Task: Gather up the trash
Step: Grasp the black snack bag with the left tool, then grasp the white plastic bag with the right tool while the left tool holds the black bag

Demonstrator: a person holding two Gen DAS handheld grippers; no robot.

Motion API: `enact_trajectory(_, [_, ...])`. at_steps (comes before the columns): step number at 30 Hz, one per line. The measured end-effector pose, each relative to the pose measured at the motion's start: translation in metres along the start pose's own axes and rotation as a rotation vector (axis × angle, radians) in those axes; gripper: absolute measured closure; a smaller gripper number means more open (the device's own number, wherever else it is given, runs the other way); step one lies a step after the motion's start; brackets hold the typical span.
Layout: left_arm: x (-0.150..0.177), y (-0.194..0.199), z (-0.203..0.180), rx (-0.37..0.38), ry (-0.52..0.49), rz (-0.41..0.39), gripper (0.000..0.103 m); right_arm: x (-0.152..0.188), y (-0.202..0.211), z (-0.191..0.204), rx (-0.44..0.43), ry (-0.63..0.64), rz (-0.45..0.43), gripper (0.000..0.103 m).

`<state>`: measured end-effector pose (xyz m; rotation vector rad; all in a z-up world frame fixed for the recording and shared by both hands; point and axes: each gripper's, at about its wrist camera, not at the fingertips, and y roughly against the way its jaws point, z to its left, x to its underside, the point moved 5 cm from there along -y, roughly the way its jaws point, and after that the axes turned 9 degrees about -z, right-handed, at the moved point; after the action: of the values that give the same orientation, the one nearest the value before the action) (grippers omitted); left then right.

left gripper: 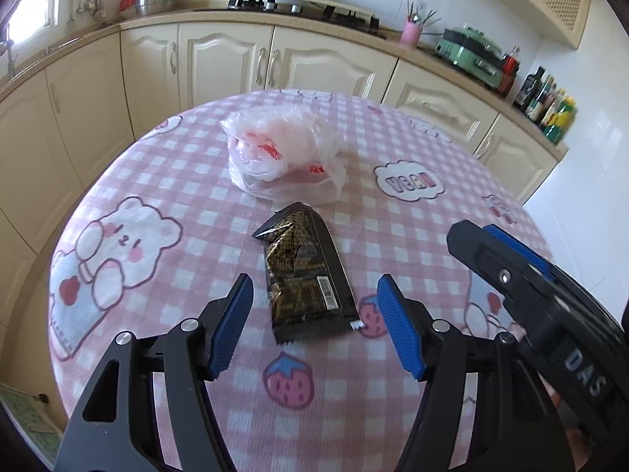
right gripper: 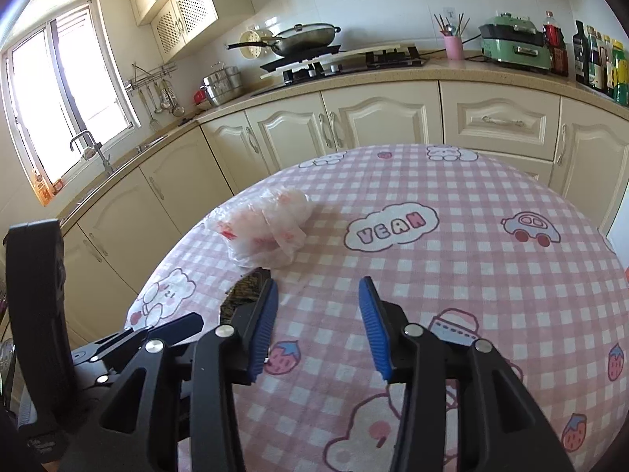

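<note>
Tablecloth (left gripper: 188, 181): pink-and-white check, printed with white bears and red strawberries. Wrapper (left gripper: 310, 275): black with gold patterning, white barcode patch. Plastic bag (left gripper: 283, 157): translucent white, red print. Gripper pads (left gripper: 232, 326): blue on black frames. Cabinets (right gripper: 373, 126): cream. Utensil cup (right gripper: 453, 48): pink. Countertop appliance (right gripper: 515, 43): green.

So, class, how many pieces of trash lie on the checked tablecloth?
2. A black snack wrapper lies near the table's front, ahead of the left claw; a crumpled clear plastic bag sits just behind it. Nothing else shows.
</note>
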<state>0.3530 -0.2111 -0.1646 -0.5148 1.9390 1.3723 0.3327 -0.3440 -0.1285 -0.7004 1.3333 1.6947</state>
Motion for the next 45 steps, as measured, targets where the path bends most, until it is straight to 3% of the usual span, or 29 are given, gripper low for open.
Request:
enact_trajectory(10, [0.0, -0.017, -0.002, -0.067, -0.041, 0.032, 0.04, 0.004, -0.018, -0.002, -0.009, -0.011, 0.026, 0.059])
enact_trajectory(12, [0.0, -0.017, -0.002, -0.082, -0.056, 0.033, 0.046, 0.004, -0.019, -0.003, -0.008, -0.013, 0.028, 0.059])
enact_trajectory(14, [-0.001, -0.017, 0.001, -0.108, -0.06, 0.031, 0.064, 0.004, -0.02, -0.004, -0.008, -0.015, 0.028, 0.058])
enact_trajectory(23, [-0.004, -0.008, 0.011, -0.082, -0.053, 0.009, 0.091, 0.003, -0.025, 0.002, -0.008, -0.012, 0.034, 0.057])
enact_trajectory(29, [-0.007, 0.006, 0.023, -0.026, -0.012, -0.034, 0.099, 0.004, -0.031, 0.012, -0.012, 0.002, 0.039, 0.056])
enact_trajectory(36, [-0.015, 0.032, 0.054, 0.006, 0.078, -0.11, 0.101, 0.003, -0.039, 0.023, -0.027, 0.007, 0.053, 0.056])
enact_trajectory(40, [-0.028, 0.051, 0.084, -0.028, 0.144, -0.186, 0.101, -0.004, -0.053, 0.036, -0.041, 0.017, 0.061, 0.049])
enact_trajectory(45, [-0.046, 0.064, 0.123, -0.138, 0.185, -0.256, 0.101, -0.014, -0.081, 0.057, -0.048, 0.054, 0.076, 0.046])
